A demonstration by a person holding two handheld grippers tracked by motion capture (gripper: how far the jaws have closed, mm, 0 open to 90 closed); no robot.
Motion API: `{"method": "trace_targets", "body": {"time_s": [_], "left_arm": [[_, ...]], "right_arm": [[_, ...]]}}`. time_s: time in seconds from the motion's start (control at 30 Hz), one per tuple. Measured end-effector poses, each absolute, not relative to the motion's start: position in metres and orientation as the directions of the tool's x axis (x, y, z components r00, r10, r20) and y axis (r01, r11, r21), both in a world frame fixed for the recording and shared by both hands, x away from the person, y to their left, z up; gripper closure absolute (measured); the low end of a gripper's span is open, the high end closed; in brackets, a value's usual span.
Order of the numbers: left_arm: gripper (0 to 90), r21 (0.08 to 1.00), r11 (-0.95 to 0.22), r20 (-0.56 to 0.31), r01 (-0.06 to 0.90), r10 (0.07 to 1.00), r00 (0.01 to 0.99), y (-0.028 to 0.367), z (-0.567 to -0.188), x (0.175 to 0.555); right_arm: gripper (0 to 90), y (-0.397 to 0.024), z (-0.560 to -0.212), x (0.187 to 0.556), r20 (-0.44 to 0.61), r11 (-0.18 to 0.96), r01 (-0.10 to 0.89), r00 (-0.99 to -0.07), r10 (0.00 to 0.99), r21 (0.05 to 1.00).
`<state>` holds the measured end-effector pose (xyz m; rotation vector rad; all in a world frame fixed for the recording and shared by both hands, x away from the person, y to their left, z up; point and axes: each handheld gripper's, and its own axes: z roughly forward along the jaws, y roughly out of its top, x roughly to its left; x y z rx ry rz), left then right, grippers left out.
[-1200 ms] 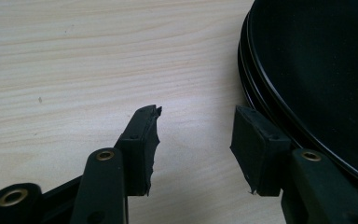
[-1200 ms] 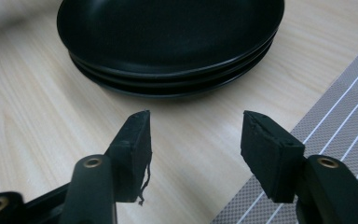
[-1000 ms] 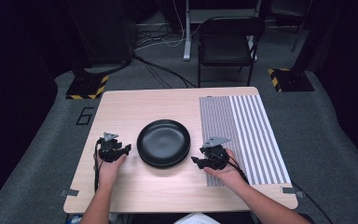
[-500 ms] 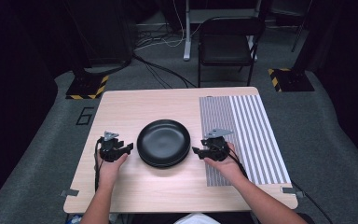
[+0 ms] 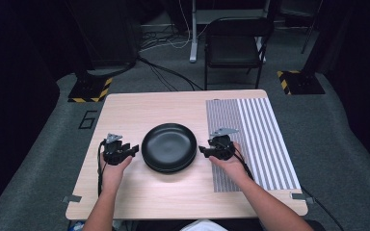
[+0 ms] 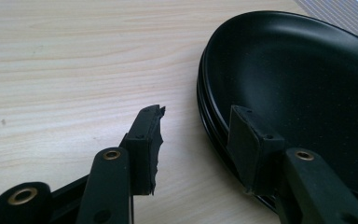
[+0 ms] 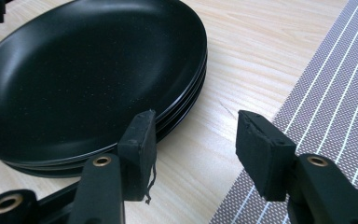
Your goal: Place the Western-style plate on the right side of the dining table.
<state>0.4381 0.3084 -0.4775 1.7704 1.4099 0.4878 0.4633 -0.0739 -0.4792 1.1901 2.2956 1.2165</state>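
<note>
The left gripper [image 6: 193,135] is sitting with its jaws apart and nothing between them but bare wood. In the left gripper view, one pad is overlapping the near rim of the stack of black plates [image 6: 303,88]; whether it is touching cannot be told. The other pad, its rubber face torn and ragged at the edge, is standing over open tabletop.

The right gripper [image 7: 196,140] is likewise holding its jaws apart and gripping nothing. In the right gripper view, one pad is lying just beside the stack's rim, where several plate edges are showing one above another; the other pad is hanging above the border of the striped placemat [image 7: 335,102]. A strip of bare wood is running between plates and mat.

In the high view, the stack [image 5: 169,147] is sitting near the middle of the wooden table [image 5: 139,108], the left gripper [image 5: 134,150] and right gripper [image 5: 202,150] flanking it on either side. The placemat [image 5: 262,134] is covering the table's right portion. Open surface is lying beyond and in front of the plates. A folding chair [image 5: 233,45] is standing on the floor past the far edge.
</note>
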Motion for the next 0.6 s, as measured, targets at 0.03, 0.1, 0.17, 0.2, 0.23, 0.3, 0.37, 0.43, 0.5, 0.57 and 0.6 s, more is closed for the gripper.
{"method": "trace_targets", "body": {"time_s": [0.03,0.1,0.17,0.2,0.23,0.3,0.37,0.43,0.5,0.57,0.6], "left_arm": [[54.0,0.778,-0.055,-0.178,0.626,0.936,0.303,0.308,-0.477,0.438],[53.9,0.775,-0.05,-0.187,0.63,0.934,0.304,0.307,-0.478,0.439],[53.5,0.77,-0.041,-0.204,0.637,0.93,0.306,0.305,-0.478,0.44],[53.5,0.769,-0.041,-0.21,0.638,0.926,0.312,0.305,-0.478,0.441],[53.7,0.767,-0.035,-0.218,0.641,0.925,0.312,0.305,-0.478,0.441],[56.2,0.764,-0.024,-0.232,0.645,0.922,0.309,0.304,-0.478,0.442],[58.5,0.753,-0.016,-0.247,0.658,0.92,0.304,0.303,-0.479,0.444],[60.5,0.748,0.0,-0.264,0.664,0.918,0.297,0.302,-0.479,0.444],[63.2,0.733,0.022,-0.295,0.679,0.911,0.288,0.301,-0.48,0.446],[65.4,0.73,0.036,-0.31,0.682,0.908,0.283,0.301,-0.48,0.447],[66.8,0.73,0.036,-0.31,0.682,0.908,0.283,0.301,-0.48,0.447]], "right_arm": [[47.4,-0.073,-0.48,0.465,0.12,0.309,0.536,-0.622,0.774,0.786],[47.4,-0.073,-0.48,0.465,0.121,0.309,0.538,-0.621,0.774,0.784],[47.2,-0.071,-0.48,0.467,0.112,0.315,0.545,-0.612,0.783,0.777],[47.3,-0.071,-0.48,0.469,0.111,0.316,0.546,-0.612,0.783,0.776],[47.4,-0.07,-0.48,0.469,0.114,0.316,0.547,-0.613,0.782,0.775],[50.1,-0.068,-0.479,0.471,0.113,0.324,0.542,-0.623,0.774,0.775],[51.9,-0.067,-0.479,0.473,0.12,0.323,0.545,-0.627,0.77,0.774],[52.5,-0.067,-0.48,0.474,0.12,0.325,0.547,-0.627,0.77,0.771],[53.3,-0.066,-0.479,0.476,0.138,0.32,0.56,-0.626,0.767,0.764],[54.0,-0.066,-0.479,0.478,0.143,0.318,0.563,-0.626,0.766,0.763],[54.1,-0.065,-0.478,0.479,0.146,0.313,0.565,-0.623,0.769,0.763]]}}
